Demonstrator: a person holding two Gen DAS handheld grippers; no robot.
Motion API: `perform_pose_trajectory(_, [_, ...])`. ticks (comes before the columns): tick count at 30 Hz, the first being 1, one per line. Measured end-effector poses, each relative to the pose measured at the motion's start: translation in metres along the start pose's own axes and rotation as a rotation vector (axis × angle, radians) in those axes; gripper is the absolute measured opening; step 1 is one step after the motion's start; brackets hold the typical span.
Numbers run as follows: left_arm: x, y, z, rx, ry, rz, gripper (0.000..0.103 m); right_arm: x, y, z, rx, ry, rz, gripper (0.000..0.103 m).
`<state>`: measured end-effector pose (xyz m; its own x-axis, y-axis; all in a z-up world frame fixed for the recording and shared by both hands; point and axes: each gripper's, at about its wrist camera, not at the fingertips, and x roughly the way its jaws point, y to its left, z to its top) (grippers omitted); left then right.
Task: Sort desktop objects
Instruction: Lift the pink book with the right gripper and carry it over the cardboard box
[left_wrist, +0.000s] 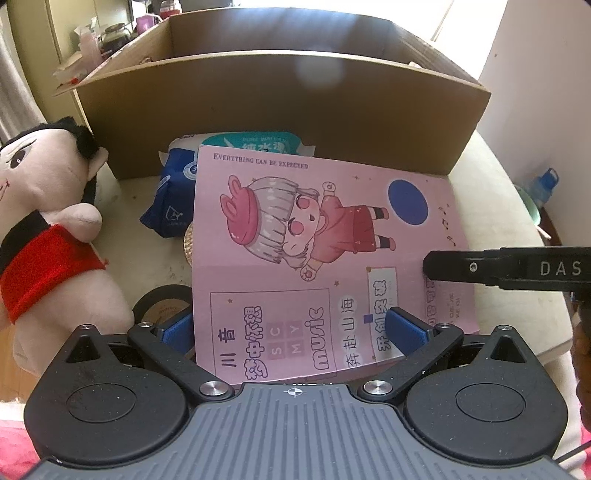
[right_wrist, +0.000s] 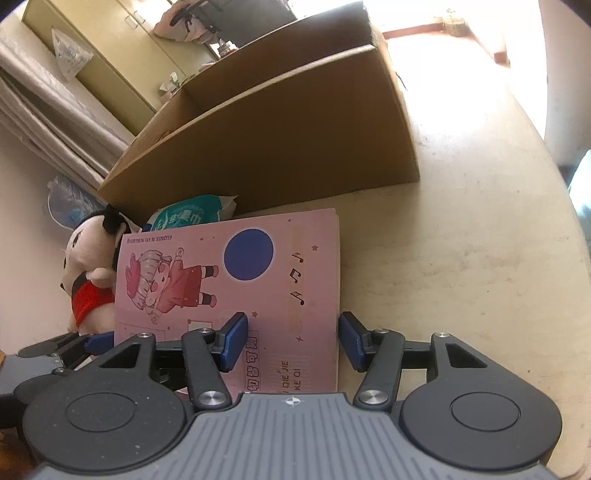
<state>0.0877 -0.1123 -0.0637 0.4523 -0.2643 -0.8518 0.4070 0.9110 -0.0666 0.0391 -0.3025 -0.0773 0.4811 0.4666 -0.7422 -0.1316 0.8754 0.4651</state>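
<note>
A pink notebook (left_wrist: 314, 258) with a cartoon girl lies in front of a brown cardboard box (left_wrist: 280, 107); it also shows in the right wrist view (right_wrist: 240, 280). My left gripper (left_wrist: 291, 332) is open, its blue pads on either side of the notebook's near-left part, the right pad over the cover. My right gripper (right_wrist: 291, 341) is open and straddles the notebook's right edge; one of its fingers (left_wrist: 480, 267) lies over the cover in the left wrist view. The notebook rests on a blue tissue pack (left_wrist: 171, 195), a teal wet-wipe pack (left_wrist: 258, 144) and a tape roll (left_wrist: 162, 302).
A plush doll (left_wrist: 44, 229) in a red top lies left of the notebook, seen also in the right wrist view (right_wrist: 88, 273). The cardboard box (right_wrist: 280, 147) stands behind. The beige tabletop (right_wrist: 461, 258) extends right. A blue bottle (left_wrist: 545, 184) stands beyond the table's right edge.
</note>
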Motion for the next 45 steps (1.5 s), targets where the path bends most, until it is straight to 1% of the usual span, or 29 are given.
perform_pose_trajectory(7, [-0.011,0.0,0.002,-0.012,-0.026,-0.012,0.103,-0.017,0.006,-0.003,-0.026,-0.015,-0.016,0.058])
perform_pose_trajectory(17, [-0.026,0.0,-0.001,-0.048,-0.048,-0.055,0.103,-0.04,0.009,-0.009,-0.025,-0.032,-0.019,0.058])
perform_pose_trajectory(23, [-0.044,0.001,-0.002,-0.079,-0.09,-0.072,0.103,-0.055,0.019,-0.012,-0.049,-0.051,-0.015,0.058])
perform_pose_trajectory(31, [-0.058,0.008,-0.002,-0.087,-0.123,-0.067,0.103,-0.071,0.038,-0.014,-0.115,-0.085,-0.007,0.058])
perform_pose_trajectory(45, [-0.09,0.008,0.008,-0.096,-0.21,-0.032,0.103,-0.096,0.063,-0.001,-0.163,-0.138,0.022,0.058])
